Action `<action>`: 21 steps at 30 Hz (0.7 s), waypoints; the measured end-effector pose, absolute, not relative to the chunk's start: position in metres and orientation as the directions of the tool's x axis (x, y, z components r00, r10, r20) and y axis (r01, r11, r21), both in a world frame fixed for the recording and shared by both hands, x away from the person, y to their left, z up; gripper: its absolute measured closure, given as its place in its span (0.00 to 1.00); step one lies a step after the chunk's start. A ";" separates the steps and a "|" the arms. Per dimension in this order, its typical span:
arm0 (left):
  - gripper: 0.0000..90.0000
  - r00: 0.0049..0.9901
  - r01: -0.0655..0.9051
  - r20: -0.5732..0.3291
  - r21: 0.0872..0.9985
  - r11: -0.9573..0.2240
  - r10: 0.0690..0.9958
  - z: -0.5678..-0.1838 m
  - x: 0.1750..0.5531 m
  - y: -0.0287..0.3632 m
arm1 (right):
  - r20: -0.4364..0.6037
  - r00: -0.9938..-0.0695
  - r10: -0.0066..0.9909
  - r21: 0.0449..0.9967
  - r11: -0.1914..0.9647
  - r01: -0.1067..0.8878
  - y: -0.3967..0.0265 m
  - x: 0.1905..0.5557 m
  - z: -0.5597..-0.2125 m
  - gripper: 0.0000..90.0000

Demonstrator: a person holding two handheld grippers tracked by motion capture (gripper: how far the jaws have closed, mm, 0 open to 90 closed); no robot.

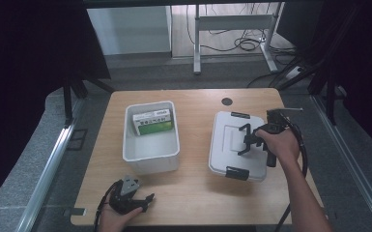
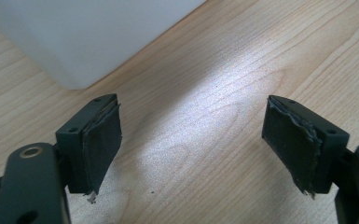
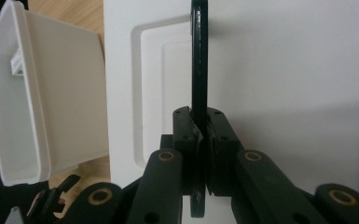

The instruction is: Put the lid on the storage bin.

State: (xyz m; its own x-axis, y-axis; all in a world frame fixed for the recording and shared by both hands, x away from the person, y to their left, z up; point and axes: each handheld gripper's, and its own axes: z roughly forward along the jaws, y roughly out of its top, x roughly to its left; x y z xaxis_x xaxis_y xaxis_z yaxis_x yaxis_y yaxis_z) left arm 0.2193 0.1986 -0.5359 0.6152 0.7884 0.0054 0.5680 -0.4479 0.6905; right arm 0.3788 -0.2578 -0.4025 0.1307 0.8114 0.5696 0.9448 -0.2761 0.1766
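A white lid (image 1: 222, 145) with black latches at its far and near ends lies flat on the right half of the table. My right gripper (image 1: 248, 140) is shut on the lid's raised black handle (image 1: 244, 131). The right gripper view has the handle (image 3: 199, 70) standing edge-on between the closed pads of that gripper (image 3: 199, 126), over the lid (image 3: 284, 93). A white open bin (image 1: 150, 154) at left centre holds a green and white box (image 1: 153, 122). Near the front edge my left gripper (image 1: 147, 203) rests open, with bare wood between its pads (image 2: 102, 140).
The bin's wall (image 2: 84, 32) stands just beyond the left gripper, and the bin (image 3: 42, 102) sits beside the lid. The wooden table (image 1: 198, 183) has a dark round hole (image 1: 227, 101) near its far edge. Metal rails run along both sides of the table.
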 end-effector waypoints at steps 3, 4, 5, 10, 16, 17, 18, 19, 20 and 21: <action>0.22 0.615 0.568 0.005 0.691 -0.447 0.789 -0.536 0.219 0.199 | 0.578 0.120 0.807 0.180 -0.269 0.946 -0.255 0.379 -0.398 0.94; 0.22 0.614 0.568 0.004 0.692 -0.445 0.790 -0.536 0.219 0.199 | 0.579 0.111 0.807 0.187 -0.264 0.946 -0.254 0.380 -0.396 0.94; 0.22 0.613 0.568 0.004 0.692 -0.445 0.790 -0.536 0.219 0.199 | 0.579 0.111 0.807 0.187 -0.264 0.946 -0.254 0.380 -0.396 0.94; 0.22 0.613 0.567 0.003 0.694 -0.443 0.790 -0.536 0.220 0.199 | 0.590 0.100 0.801 0.193 -0.261 0.946 -0.251 0.381 -0.391 0.94; 0.22 0.613 0.568 0.003 0.694 -0.443 0.790 -0.536 0.220 0.199 | 0.585 0.072 0.808 0.214 -0.240 0.947 -0.245 0.382 -0.382 0.94; 0.22 0.613 0.568 0.003 0.693 -0.443 0.790 -0.536 0.220 0.199 | 0.585 0.072 0.808 0.214 -0.240 0.947 -0.245 0.382 -0.382 0.94; 0.22 0.613 0.568 0.003 0.693 -0.444 0.790 -0.536 0.220 0.199 | 0.589 0.068 0.805 0.217 -0.239 0.946 -0.245 0.382 -0.381 0.94; 0.22 0.613 0.568 0.003 0.693 -0.444 0.790 -0.536 0.220 0.199 | 0.592 0.068 0.803 0.216 -0.239 0.947 -0.243 0.382 -0.379 0.94; 0.22 0.613 0.568 0.003 0.693 -0.444 0.790 -0.536 0.220 0.199 | 0.595 0.057 0.802 0.224 -0.232 0.947 -0.242 0.383 -0.377 0.94; 0.22 0.612 0.570 0.002 0.692 -0.443 0.791 -0.536 0.220 0.200 | 0.597 0.053 0.800 0.225 -0.231 0.947 -0.241 0.383 -0.376 0.94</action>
State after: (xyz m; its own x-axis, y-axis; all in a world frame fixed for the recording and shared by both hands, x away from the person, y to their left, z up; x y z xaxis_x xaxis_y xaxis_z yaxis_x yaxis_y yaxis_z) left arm 0.2202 0.2001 -0.5357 0.6115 0.7912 0.0024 0.5702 -0.4428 0.6920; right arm 0.3829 -0.2406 -0.3756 0.0528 0.8003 0.5973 0.9466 -0.2306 0.2254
